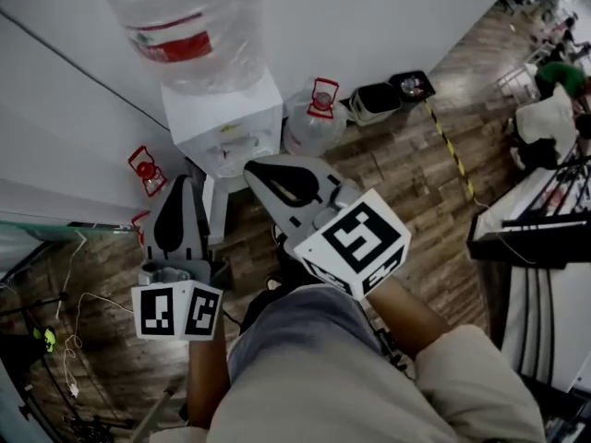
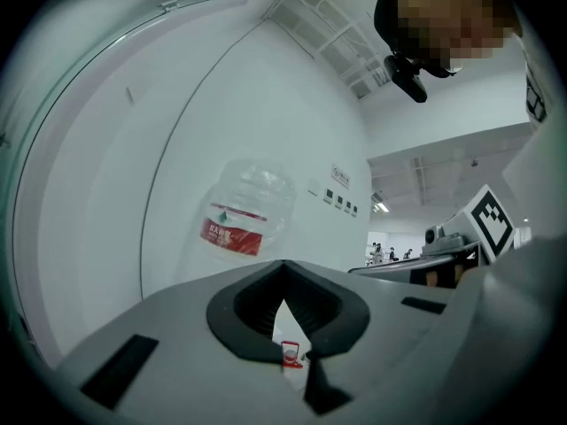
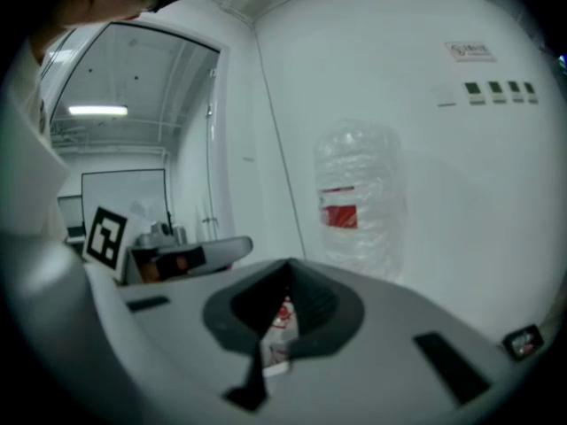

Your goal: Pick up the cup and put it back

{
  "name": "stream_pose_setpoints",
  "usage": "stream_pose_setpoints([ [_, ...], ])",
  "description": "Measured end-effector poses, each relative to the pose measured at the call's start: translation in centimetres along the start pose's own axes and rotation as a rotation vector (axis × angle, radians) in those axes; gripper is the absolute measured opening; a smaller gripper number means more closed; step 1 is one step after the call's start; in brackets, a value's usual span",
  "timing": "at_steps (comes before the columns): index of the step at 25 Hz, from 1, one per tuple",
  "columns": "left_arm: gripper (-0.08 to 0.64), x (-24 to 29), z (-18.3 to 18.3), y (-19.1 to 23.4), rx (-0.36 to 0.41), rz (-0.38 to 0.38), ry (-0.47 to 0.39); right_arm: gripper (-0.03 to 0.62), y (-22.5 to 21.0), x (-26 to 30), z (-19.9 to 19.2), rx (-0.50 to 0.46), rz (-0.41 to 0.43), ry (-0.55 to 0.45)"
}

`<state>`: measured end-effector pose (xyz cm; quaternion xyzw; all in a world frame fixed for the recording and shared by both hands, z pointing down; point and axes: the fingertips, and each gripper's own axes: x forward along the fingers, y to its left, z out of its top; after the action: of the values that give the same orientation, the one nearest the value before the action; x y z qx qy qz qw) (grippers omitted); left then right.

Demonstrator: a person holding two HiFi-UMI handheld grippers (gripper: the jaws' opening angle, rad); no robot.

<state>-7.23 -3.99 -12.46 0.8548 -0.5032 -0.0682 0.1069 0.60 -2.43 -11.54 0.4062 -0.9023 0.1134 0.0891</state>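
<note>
The person stands close in front of a white water dispenser point(image 1: 224, 118) set against the far wall, a large clear bottle point(image 1: 180, 26) with a red label upended on top of it. Both arms are raised toward it, so both tools point at the machine's front. The left tool point(image 1: 182, 185) hovers just left of the dispenser's lower body with its jaws pressed together on nothing. The right tool point(image 1: 251, 167) sits just below the tap recess with its jaws also closed and empty. Holding them shut and level like this looks like a carrying or lining-up posture rather than a grasp, since closed jaws would have to part before they could take anything. The cup is the puzzle. I cannot find it in any view. If it is there, I would guess it sits in the tap recess, where pale shapes show that are too small to name. On the wooden floor point(image 1: 416, 183) to the right of the dispenser stands a spare bottle point(image 1: 309, 123) with a red handle. Further right are two dark bins point(image 1: 388, 95), parked against the wall out of the walkway. My judgement is that the pick-up is not yet begun. The next move calls for finding the cup, opening one tool and approaching it squarely so the light cup is not knocked over.
</note>
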Motion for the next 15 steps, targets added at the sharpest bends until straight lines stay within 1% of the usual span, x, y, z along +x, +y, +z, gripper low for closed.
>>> stream_pose_setpoints([
  [4, 0.008, -2.1, 0.6, -1.9, 0.011, -0.014, 0.005, 0.023, 1.4, -2.5, 0.7, -0.014, -0.021, 0.01],
  [7, 0.008, -3.5, 0.8, -3.0, -0.001, -0.031, 0.005, 0.023, 2.5, -3.9, 1.0, -0.013, -0.029, 0.003],
  [12, 0.008, -4.7, 1.0, -4.5, -0.007, -0.063, 0.017, 0.023, 3.9, -5.1, 0.9, -0.006, -0.038, 0.016],
  [15, 0.008, -4.9, 1.0, -5.4, -0.004, -0.084, 0.02, 0.023, 4.3, -5.7, 1.0, -0.005, -0.05, 0.006],
])
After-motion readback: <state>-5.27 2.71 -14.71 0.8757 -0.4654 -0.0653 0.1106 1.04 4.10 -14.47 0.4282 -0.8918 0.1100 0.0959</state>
